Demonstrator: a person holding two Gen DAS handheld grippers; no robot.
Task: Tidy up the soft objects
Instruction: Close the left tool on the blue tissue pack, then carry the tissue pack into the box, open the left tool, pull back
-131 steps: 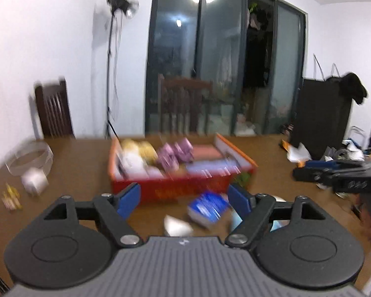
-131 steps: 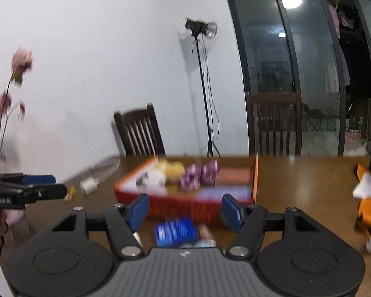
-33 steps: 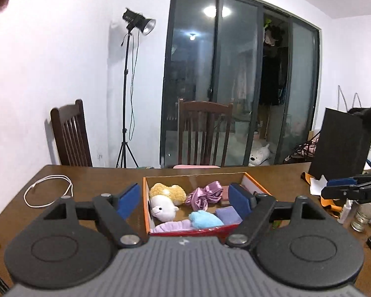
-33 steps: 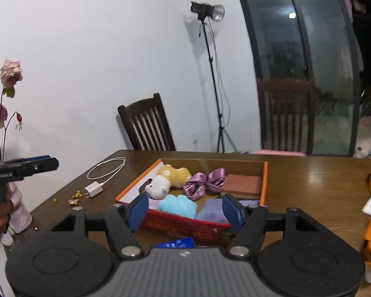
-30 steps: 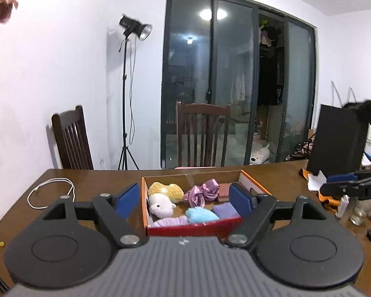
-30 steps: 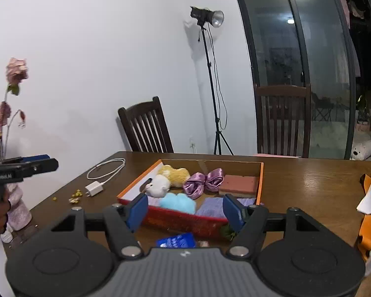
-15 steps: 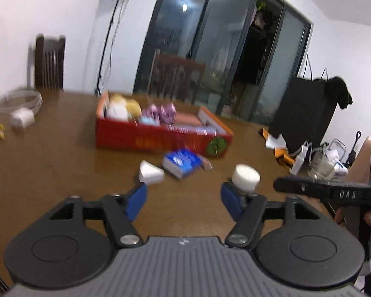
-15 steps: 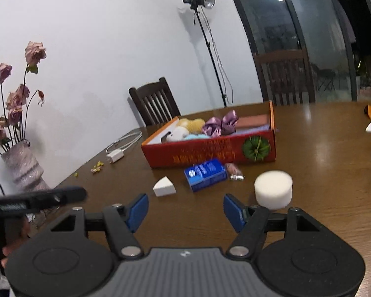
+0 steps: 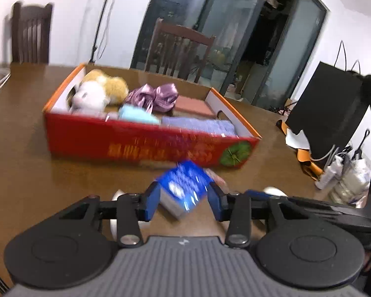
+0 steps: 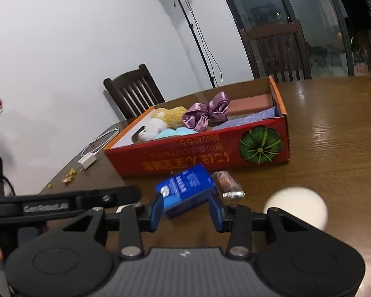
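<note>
**Blue packet framed for a pick-up beside the box**

The blue packet (image 9: 183, 183) lay flat on the bench (image 9: 24, 173), outside the red box (image 9: 146, 146) and just short of its near wall. It was seen as a small, slightly puffed rectangle with white print and a pale underside, blurred in the left wrist view. It was judged to be soft and likely to give under pressure.

In each wrist view the packet was framed between the blue pads. The left hand-held gripper (image 9: 184, 191) and the right hand-held gripper (image 10: 185, 199) were both partly narrowed, their jaws having just been closing. Whether any pad pressed on the packet could not be told. The two tools were held side by side, so a real straddle by both was judged unlikely.

The step in hand was judged to be the grasp of the packet. A light, centred pinch by one tool would be called for next, then a lift over the near wall into the box.

Just beyond the right tool's right finger, a small wrapped sweet (image 10: 227, 180) and a white round sponge (image 10: 296, 208) lay on the bench. Farther ahead, the box held a plush toy (image 9: 99, 91), a purple bow (image 9: 153, 96), a pale blue piece (image 9: 136, 115), a lilac cloth (image 9: 200, 125) and a pink block (image 9: 193, 104).
</note>
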